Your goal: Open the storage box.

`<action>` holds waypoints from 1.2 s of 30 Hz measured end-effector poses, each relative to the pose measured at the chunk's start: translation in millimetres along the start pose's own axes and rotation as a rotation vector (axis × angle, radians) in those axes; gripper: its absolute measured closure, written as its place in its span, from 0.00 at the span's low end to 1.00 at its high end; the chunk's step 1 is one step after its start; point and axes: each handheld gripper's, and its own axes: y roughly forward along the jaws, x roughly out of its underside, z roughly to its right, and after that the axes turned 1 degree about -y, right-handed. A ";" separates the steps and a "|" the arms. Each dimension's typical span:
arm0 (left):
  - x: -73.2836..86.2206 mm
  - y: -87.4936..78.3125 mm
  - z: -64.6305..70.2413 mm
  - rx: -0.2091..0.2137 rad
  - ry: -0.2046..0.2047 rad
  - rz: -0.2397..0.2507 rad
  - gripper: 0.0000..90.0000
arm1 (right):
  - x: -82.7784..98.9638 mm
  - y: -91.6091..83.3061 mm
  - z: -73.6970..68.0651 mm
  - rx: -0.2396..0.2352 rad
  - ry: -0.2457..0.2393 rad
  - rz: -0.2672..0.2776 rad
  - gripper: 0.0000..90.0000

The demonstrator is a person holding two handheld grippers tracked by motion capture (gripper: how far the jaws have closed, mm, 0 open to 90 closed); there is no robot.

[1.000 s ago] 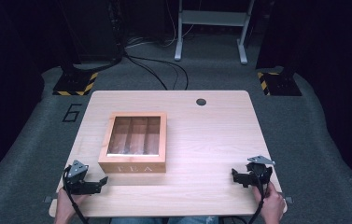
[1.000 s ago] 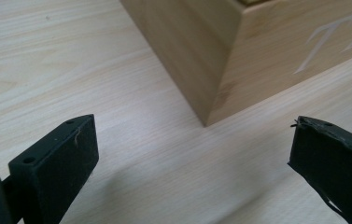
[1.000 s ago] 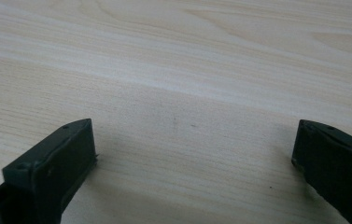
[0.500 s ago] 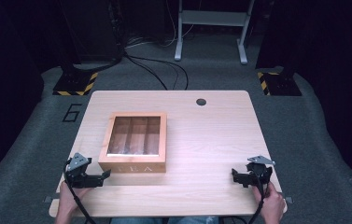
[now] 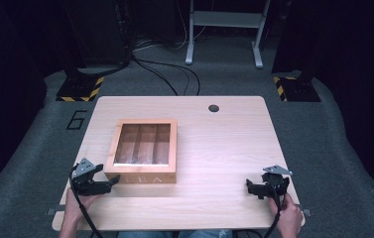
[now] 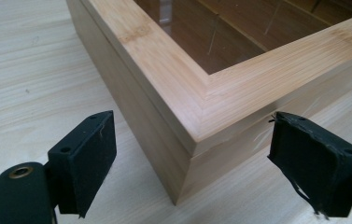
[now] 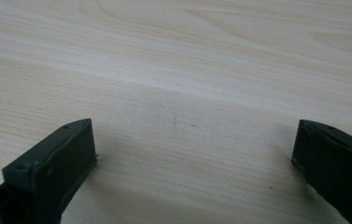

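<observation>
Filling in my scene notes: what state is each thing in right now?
Wooden tea box: lid shut, flat on the table.
Left tongs: open, straddling the box's near corner, pads clear of the wood; jaws have just been closing.
Right tongs: open, nothing between them, over bare tabletop.

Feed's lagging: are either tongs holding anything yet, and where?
Nothing held. Left tongs, closing, straddle the box's near corner without touching; right tongs open over table.

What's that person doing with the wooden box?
A person holds a gripper in each hand at a table. The left gripper is at the near left corner of the wooden tea box; its fingers have just been closing around that corner but don't touch it yet. The lid is shut. The right gripper waits open over bare table.
</observation>
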 end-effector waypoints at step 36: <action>0.0 -4.5 2.3 0.027 0.071 0.038 0.33 | -0.1 0.0 0.2 -0.001 -0.002 0.000 0.00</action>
